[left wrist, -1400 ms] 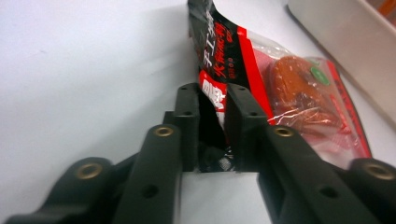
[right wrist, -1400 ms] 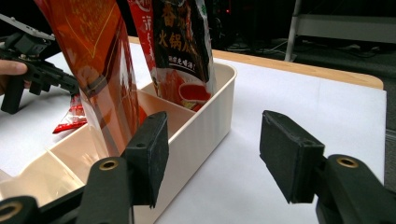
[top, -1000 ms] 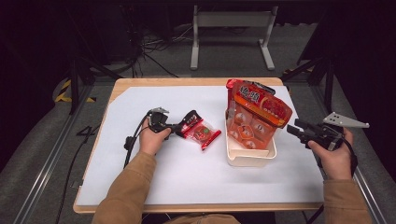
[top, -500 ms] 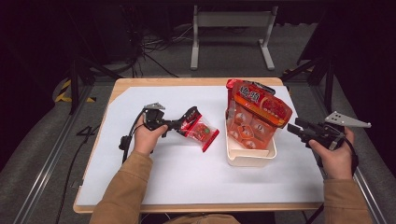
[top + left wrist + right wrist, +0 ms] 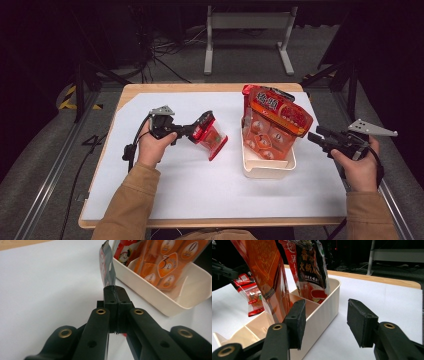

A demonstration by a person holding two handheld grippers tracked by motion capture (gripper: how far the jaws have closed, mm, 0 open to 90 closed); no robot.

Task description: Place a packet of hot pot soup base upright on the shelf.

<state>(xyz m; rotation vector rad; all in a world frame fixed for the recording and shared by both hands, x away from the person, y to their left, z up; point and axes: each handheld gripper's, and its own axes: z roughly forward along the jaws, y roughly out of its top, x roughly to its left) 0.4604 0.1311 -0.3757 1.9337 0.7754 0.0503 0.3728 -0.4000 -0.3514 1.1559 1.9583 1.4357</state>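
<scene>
White table (image 5: 175, 200): left gripper (image 5: 202, 126) pinches a light, floppy red packet (image 5: 214, 141) by its edge; right gripper (image 5: 316, 136) gapes empty.

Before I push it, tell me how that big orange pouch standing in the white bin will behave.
The big orange pouch will probably tip easily: it stands tall above the white bin and already leans. It looks like thin, creased film, so a push likely buckles it rather than sliding it. The bin's low wall may catch its base, so the top would swing first.
</scene>
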